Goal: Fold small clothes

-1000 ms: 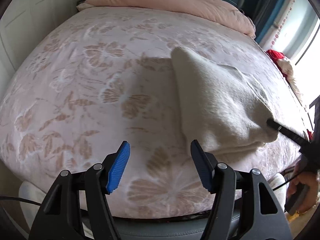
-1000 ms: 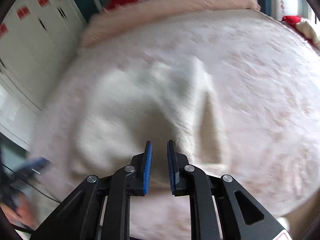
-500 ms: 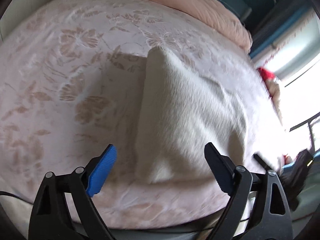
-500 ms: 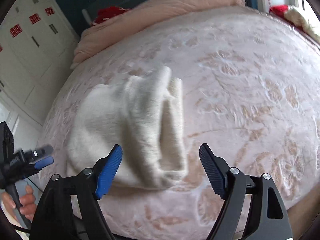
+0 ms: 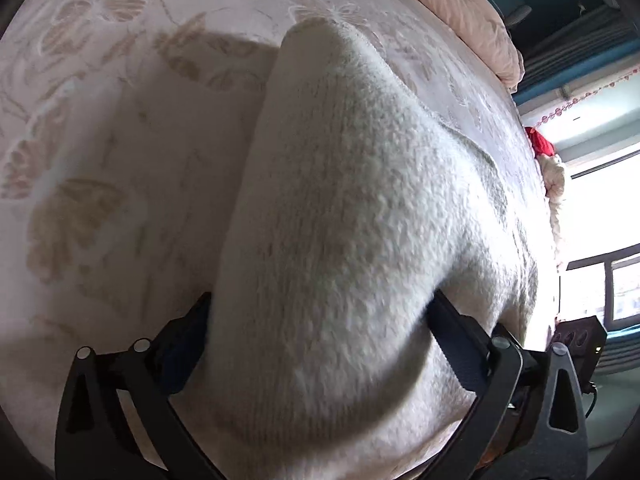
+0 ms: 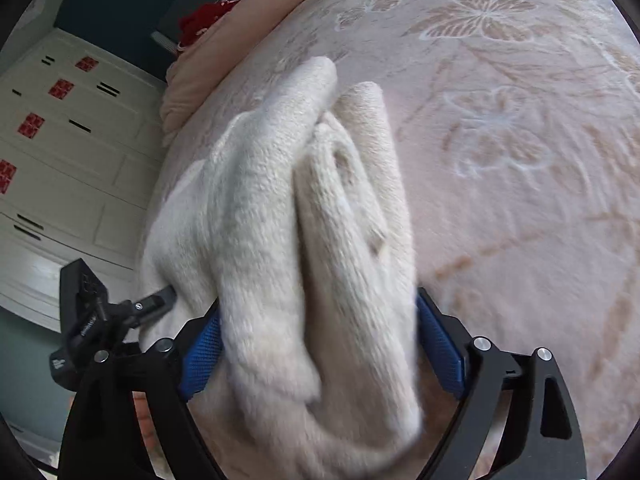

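A wide bed (image 6: 520, 128) is covered by a pale pink bedspread (image 5: 100, 160) of plush, embossed fabric, patterned with tan butterflies and flowers; a peach quilt (image 6: 240, 36) is seen rolled along the far edge; a white panelled wardrobe (image 6: 68, 152) with red square stickers is seen to the left in the right wrist view; a bright window (image 5: 600, 208) with a bead-trimmed curtain is seen at the right in the left wrist view, with a red and cream bundle (image 5: 550, 164) beside it.

The cream knitted garment (image 5: 360, 220) is laid on the bedspread near the front edge, folded into a thick, fuzzy, long bundle with rounded corners; in the right wrist view several soft layers are seen heaped lengthwise (image 6: 304, 220).

The left gripper (image 5: 320, 344) is spread wide, its black fingers set on either side of the garment's near end; the fingertips are hidden by the wool; the right gripper (image 6: 316, 344) is likewise held wide, with its blue ribbed pads (image 6: 200, 360) straddling the other end; whether the cloth is pinched cannot be told.
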A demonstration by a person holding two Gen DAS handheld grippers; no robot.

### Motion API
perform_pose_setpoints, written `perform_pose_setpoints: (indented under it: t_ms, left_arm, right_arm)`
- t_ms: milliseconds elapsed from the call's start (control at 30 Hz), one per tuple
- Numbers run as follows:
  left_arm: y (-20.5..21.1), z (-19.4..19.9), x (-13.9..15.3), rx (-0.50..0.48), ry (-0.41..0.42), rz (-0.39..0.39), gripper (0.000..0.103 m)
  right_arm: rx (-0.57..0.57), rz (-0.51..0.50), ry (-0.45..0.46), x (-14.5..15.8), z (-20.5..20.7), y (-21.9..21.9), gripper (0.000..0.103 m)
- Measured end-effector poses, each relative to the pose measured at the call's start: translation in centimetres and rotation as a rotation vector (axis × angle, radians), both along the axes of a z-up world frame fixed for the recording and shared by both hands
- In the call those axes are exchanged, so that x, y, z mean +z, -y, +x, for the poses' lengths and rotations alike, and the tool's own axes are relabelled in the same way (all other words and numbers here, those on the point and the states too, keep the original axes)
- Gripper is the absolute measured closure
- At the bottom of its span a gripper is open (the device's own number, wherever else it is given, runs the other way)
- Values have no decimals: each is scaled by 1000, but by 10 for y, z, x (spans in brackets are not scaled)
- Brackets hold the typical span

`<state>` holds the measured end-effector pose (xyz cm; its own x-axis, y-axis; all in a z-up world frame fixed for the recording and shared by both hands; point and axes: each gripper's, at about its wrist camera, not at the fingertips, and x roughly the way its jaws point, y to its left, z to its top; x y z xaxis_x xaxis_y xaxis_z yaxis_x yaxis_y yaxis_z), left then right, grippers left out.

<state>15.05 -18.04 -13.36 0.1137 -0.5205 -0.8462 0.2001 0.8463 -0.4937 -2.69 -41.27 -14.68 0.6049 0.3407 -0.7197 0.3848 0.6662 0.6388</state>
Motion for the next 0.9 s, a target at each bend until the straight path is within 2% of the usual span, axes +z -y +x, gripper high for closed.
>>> perform_pose_setpoints:
  t_ms: [67, 200, 233, 267, 300, 333, 367, 400, 467, 567, 667, 833, 900]
  left_arm:
    - [4, 2, 0, -11, 7, 0, 5]
    - [10, 8, -1, -19, 1, -4, 5]
    - [10, 9, 0, -22, -6, -14, 8]
    - [10, 8, 4, -22, -18, -29, 18]
    - [9, 8, 7, -19, -17, -31, 30]
    - [9, 5, 17, -28, -3, -36, 36]
    - [10, 1, 27, -44, 17, -37, 45]
    - [11, -3, 36, -62, 35, -36, 49]
    - [13, -15, 61, -103, 67, -54, 51]
    - [19, -37, 97, -158, 98, -91, 51]
    - [25, -62, 139, -224, 140, -162, 51]
    - [41, -110, 231, -337, 290, -328, 51]
    - [43, -127, 275, -370, 382, -398, 51]
  right_arm:
    - [2, 11, 5, -6, 14, 2, 6]
    - [-14, 0, 6, -6, 31, -3, 8]
    - [-26, 4, 9, -4, 33, -4, 24]
    - [-32, 29, 24, -2, 33, -4, 44]
    - [-40, 55, 34, 0, 29, -2, 53]
    - [-59, 87, 49, 4, 24, 2, 62]
    - [-71, 107, 62, 9, 21, 3, 65]
    - [-75, 99, 83, 22, 16, 2, 66]
    - [-81, 69, 102, 41, 4, -1, 66]
    - [-113, 29, 152, 86, -30, 0, 66]
    - [-141, -15, 211, 130, -66, 6, 66]
    - [-201, -228, 383, 244, -129, 3, 66]
    - [-220, -326, 475, 293, -152, -6, 66]
